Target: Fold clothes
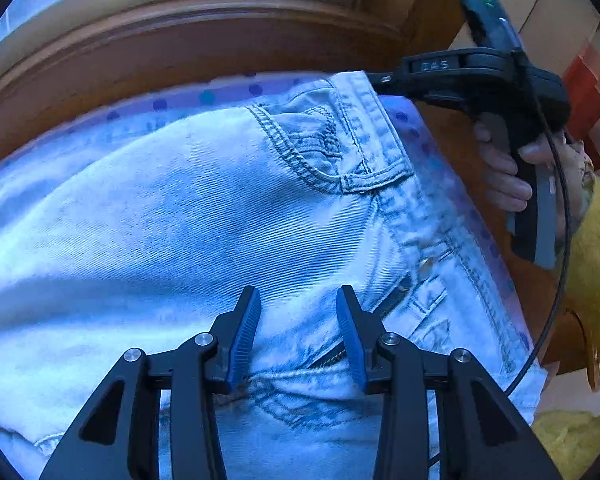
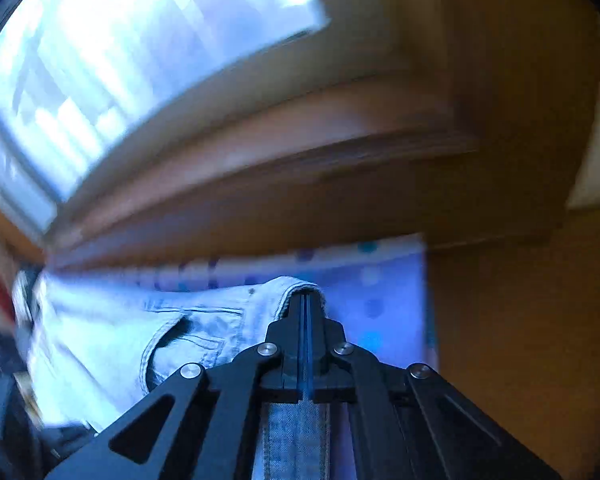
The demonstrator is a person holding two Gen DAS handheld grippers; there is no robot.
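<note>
Light blue jeans (image 1: 188, 216) lie spread on a dotted purple cloth (image 1: 204, 98), front side up, with pocket and zipper showing. My left gripper (image 1: 298, 300) is open and empty, hovering just above the fly area. My right gripper (image 2: 307, 300) is shut on the jeans' waistband (image 2: 288, 286) at its far corner; denim strip runs back between its fingers. In the left wrist view the right gripper's tip (image 1: 384, 80) meets the waistband corner, with a hand on its handle.
A wooden window frame and ledge (image 1: 188, 36) run along the far side. A wooden surface (image 2: 520, 320) lies right of the cloth. A yellow fluffy sleeve (image 1: 596, 264) is at the right edge. The right wrist view is motion-blurred.
</note>
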